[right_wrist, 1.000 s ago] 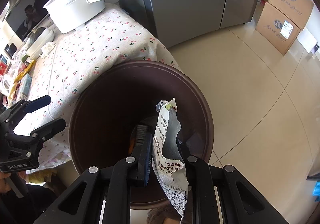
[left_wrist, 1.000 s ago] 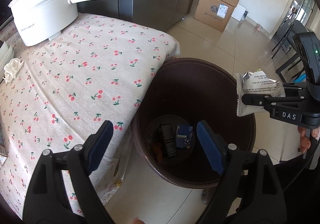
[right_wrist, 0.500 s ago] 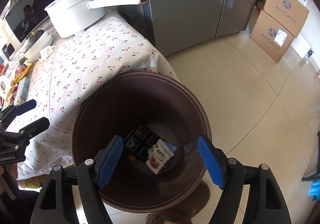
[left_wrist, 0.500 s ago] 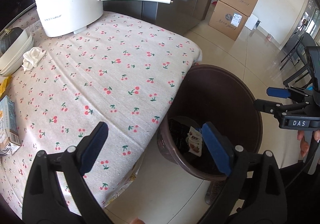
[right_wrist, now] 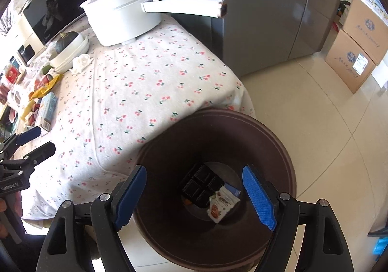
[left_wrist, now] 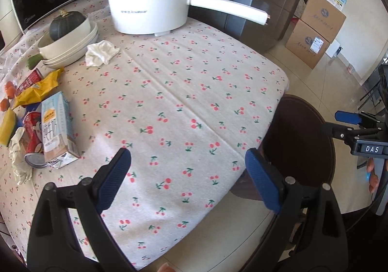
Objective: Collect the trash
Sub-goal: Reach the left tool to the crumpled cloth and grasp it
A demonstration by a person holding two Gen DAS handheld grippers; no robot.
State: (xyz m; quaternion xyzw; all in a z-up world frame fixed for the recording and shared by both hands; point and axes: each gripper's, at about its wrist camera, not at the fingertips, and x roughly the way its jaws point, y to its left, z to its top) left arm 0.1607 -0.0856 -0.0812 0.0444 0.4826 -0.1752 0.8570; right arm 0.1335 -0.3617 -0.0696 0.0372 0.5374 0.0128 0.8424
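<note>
Right claw [right_wrist: 194, 195] is opening, nothing between its jaws, over the brown bin [right_wrist: 286, 150], wrapper [right_wrist: 222, 206] lying inside. Left claw [left_wrist: 189, 175] is hanging spread, empty, counter-side of the bin. Next probably: milk carton [left_wrist: 54, 126], far from the bin, needing a square pinch.
</note>
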